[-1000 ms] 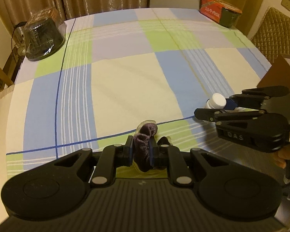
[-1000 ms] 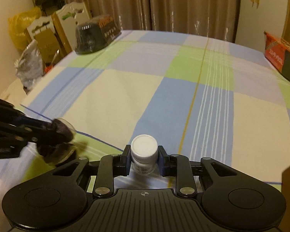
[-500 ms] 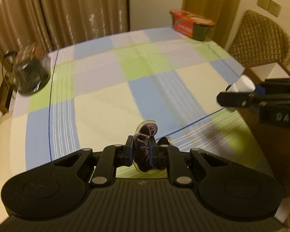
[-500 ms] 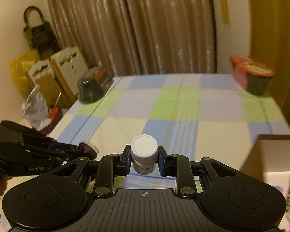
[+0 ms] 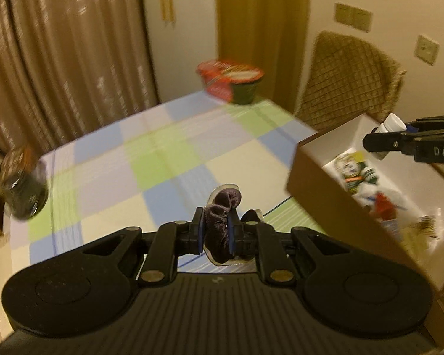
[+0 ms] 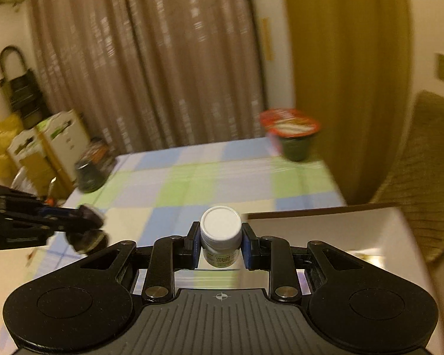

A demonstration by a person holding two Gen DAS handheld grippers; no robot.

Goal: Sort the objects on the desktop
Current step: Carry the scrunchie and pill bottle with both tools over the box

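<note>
The checked tabletop (image 5: 151, 159) fills the middle of both views. A red-lidded instant-noodle cup (image 5: 231, 81) stands at its far edge, and a dark wrapped bowl (image 5: 23, 186) sits blurred at the left edge of the left-wrist view.

A brown cardboard box (image 5: 325, 204) takes the right side of that view, its mouth open. Packets and a red item lie inside, too smeared to name.

The left claw (image 5: 217, 233) sits low in the centre of its frame, clamped on a dark purple velvet scrunchie (image 5: 222, 222) that is raised above the cloth, left of the box wall. A clear plastic edge shows behind the fabric; what it is I cannot tell.

The right claw (image 6: 220, 244) is closed on a small white-capped bottle (image 6: 220, 230), held upright. In the left-wrist view, at the right edge, the bottle hangs over the box's open mouth.

Risks, as I judge them:
- The round, smooth bottle is gripped just below the cap; a tilt could let it slip and bounce off the contents below.
- The scrunchie is soft and pinched by a fold only, so it may sag out, or catch on the near box wall while crossing it.
- Both views are motion-blurred; fast travel with the claws close together invites a knock.
</note>
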